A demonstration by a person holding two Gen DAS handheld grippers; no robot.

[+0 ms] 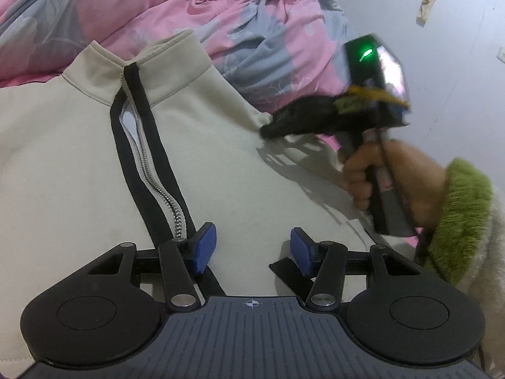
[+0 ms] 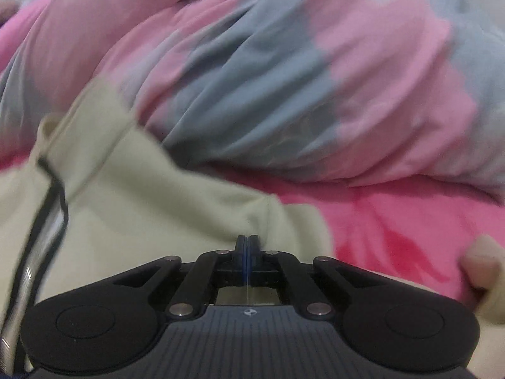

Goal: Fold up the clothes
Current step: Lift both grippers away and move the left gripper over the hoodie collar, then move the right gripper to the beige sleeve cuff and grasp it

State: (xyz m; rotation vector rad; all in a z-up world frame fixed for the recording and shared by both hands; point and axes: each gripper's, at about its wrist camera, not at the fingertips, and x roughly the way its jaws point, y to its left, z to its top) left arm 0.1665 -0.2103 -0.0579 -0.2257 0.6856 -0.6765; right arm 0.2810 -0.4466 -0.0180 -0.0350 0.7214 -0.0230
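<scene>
Soft, thick-looking cream jacket (image 1: pixel 94 164) — probably light, limp and sure to sag and slide wherever lifted, so best pinched at a seam, the shoulder edge or the hem rather than mid-panel. Spread flat, front up, on the bed's pink sheet (image 2: pixel 410 221), with the black-edged zipper (image 1: pixel 148 170) running from 6 toward 12 o'clock up to the collar (image 1: pixel 151 63).

Nearest in the left wrist view: left gripper (image 1: pixel 252 249) about half open, blue fingers (image 1: pixel 206 243) apart and empty, low over the chest panel just right of the zipper; contact with the cloth not clear.

Farther, at 2 o'clock: right gripper (image 1: pixel 268 128) at the jacket's shoulder edge. In its own blurred view, right gripper (image 2: pixel 247 246) fully closed; cloth directly ahead at 12 o'clock — whether any fabric is pinched between the pads cannot be told.

Beyond, at 12 o'clock, rumpled pink-and-grey quilt (image 2: pixel 284 79).
</scene>
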